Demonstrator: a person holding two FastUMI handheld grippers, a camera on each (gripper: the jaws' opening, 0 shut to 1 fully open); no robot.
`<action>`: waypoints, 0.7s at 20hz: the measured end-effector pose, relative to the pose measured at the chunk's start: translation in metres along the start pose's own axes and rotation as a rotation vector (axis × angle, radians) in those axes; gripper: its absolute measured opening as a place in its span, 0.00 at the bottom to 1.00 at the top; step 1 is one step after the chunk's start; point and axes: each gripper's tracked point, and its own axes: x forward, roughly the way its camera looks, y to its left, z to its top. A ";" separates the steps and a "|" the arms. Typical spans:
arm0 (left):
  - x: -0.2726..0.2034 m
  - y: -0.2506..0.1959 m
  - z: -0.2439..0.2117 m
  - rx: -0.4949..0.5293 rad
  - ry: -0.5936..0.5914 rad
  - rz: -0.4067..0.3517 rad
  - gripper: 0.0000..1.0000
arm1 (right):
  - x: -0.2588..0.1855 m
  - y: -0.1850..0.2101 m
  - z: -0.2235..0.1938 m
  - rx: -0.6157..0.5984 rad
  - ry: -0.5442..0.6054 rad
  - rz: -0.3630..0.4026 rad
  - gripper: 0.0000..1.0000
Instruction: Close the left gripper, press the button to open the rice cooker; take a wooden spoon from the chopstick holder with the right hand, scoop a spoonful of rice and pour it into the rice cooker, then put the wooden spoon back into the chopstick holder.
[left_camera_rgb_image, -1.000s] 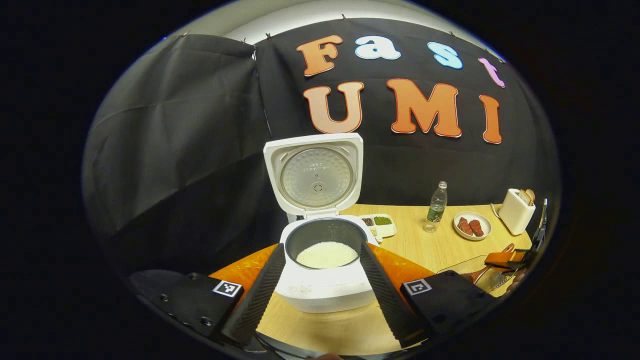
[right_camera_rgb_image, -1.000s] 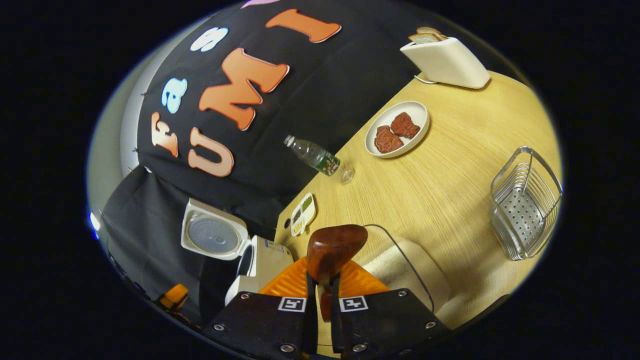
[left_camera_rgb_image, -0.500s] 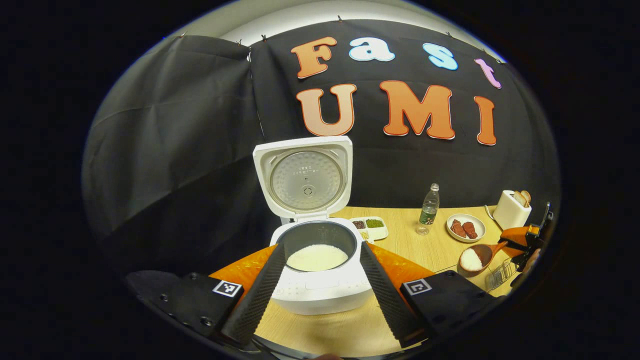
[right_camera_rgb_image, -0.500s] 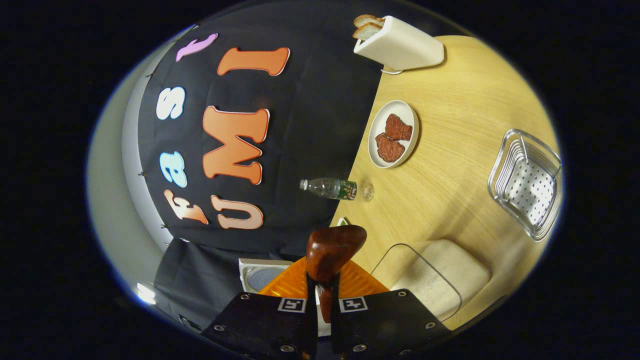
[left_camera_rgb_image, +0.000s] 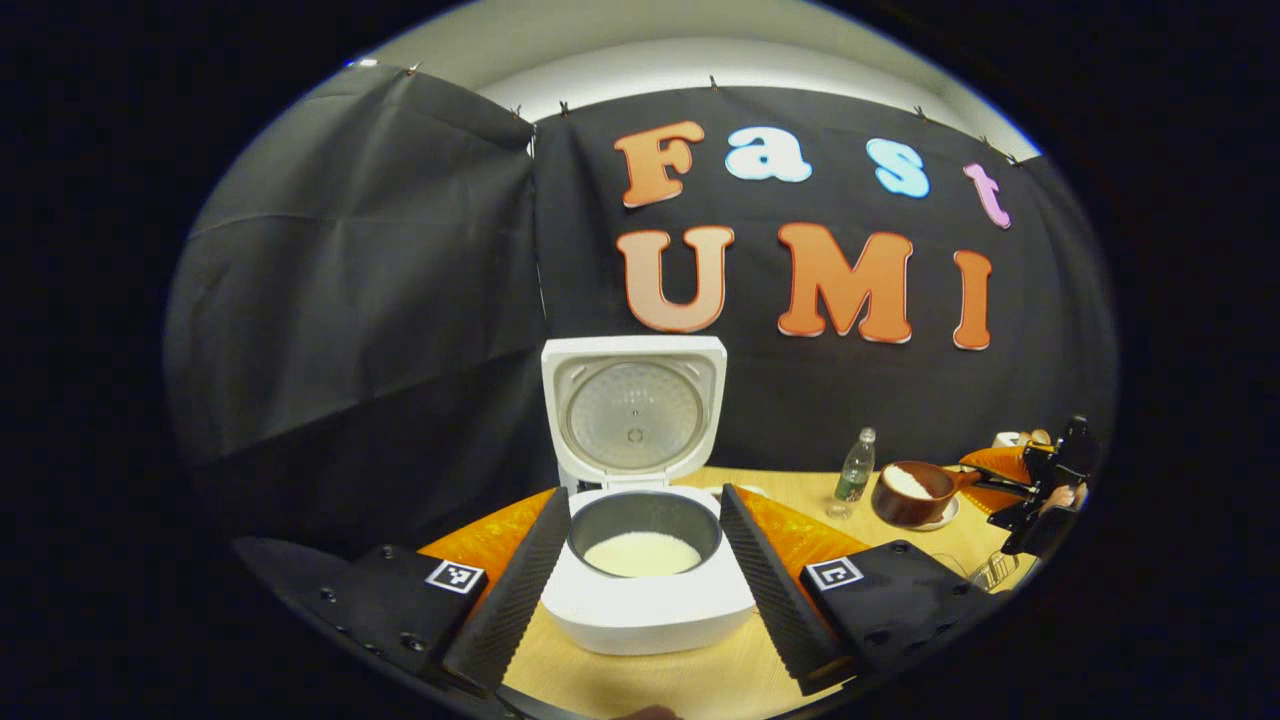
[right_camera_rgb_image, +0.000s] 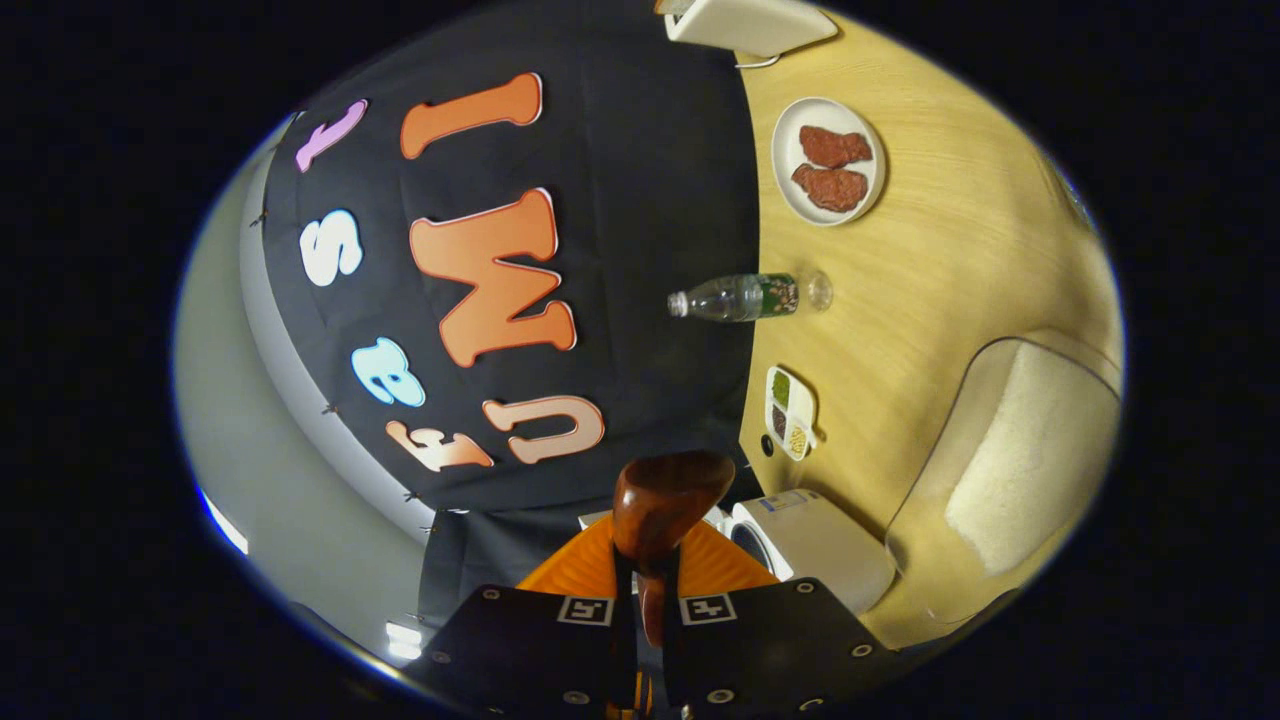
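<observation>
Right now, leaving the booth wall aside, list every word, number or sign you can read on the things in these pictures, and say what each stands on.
Nothing is legible.
Label on the water bottle: too small to read.
Sticker on the rice cooker: blurred.
Print on the cooker's inner lid: too small.
Square tags: coded patterns, not words.

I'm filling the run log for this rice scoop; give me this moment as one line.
stage: carrying rice to cooker | rice cooker: lid up, rice in pot | right gripper: shut on wooden spoon, loaded | left gripper: open
</observation>
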 end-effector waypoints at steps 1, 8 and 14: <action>-0.003 0.010 0.009 0.004 -0.033 0.017 1.00 | 0.008 0.009 -0.010 -0.018 0.018 0.010 0.10; -0.011 0.042 -0.002 0.030 -0.068 0.046 1.00 | 0.082 0.026 -0.062 -0.103 0.072 -0.006 0.10; -0.002 0.040 -0.034 0.064 0.007 -0.024 1.00 | 0.140 0.019 -0.103 -0.197 0.066 -0.069 0.10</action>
